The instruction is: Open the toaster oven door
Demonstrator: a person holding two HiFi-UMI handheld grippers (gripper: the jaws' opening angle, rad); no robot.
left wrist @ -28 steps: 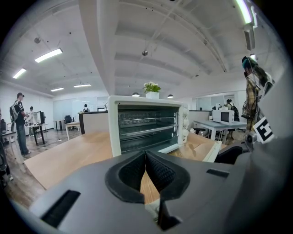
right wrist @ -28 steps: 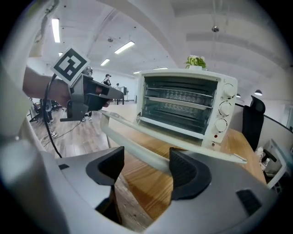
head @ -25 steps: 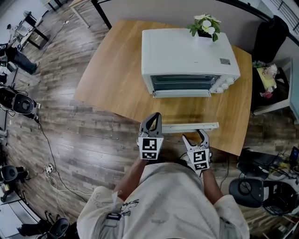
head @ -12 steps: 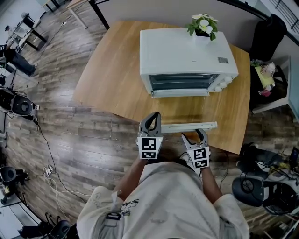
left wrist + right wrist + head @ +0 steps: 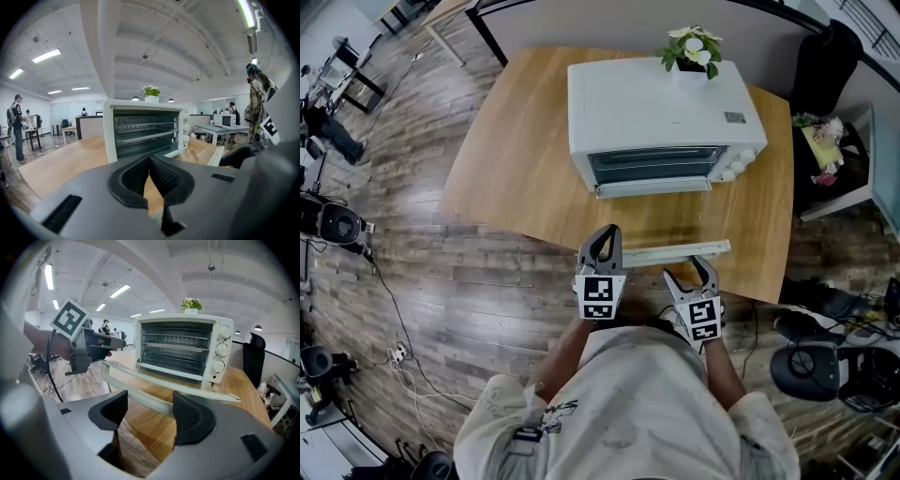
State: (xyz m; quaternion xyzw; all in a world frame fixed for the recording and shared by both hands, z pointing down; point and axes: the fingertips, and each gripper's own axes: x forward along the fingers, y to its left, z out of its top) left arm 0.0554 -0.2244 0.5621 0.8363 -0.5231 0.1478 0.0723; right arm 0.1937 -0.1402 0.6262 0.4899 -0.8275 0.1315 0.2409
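A white toaster oven (image 5: 661, 108) stands on the wooden table (image 5: 516, 159). Its glass door hangs fully down, and the door's handle bar (image 5: 675, 251) lies near the table's front edge. My left gripper (image 5: 605, 236) is shut, empty, and sits just left of the handle's left end. My right gripper (image 5: 689, 272) is open just in front of the handle. In the right gripper view the handle bar (image 5: 159, 390) crosses beyond the open jaws (image 5: 150, 404) and the oven's racks (image 5: 180, 350) show. The left gripper view shows shut pads (image 5: 150, 161) and the open oven (image 5: 145, 133).
A potted plant (image 5: 687, 47) sits on the oven's top at the back. A dark chair (image 5: 825, 66) and a cluttered side shelf (image 5: 825, 155) stand right of the table. Office chair bases (image 5: 811, 361) and cables lie on the wood floor.
The head view has drifted, so the oven and table sit a little further left and higher in the picture. Both grippers hold the same places by the lowered door's handle.
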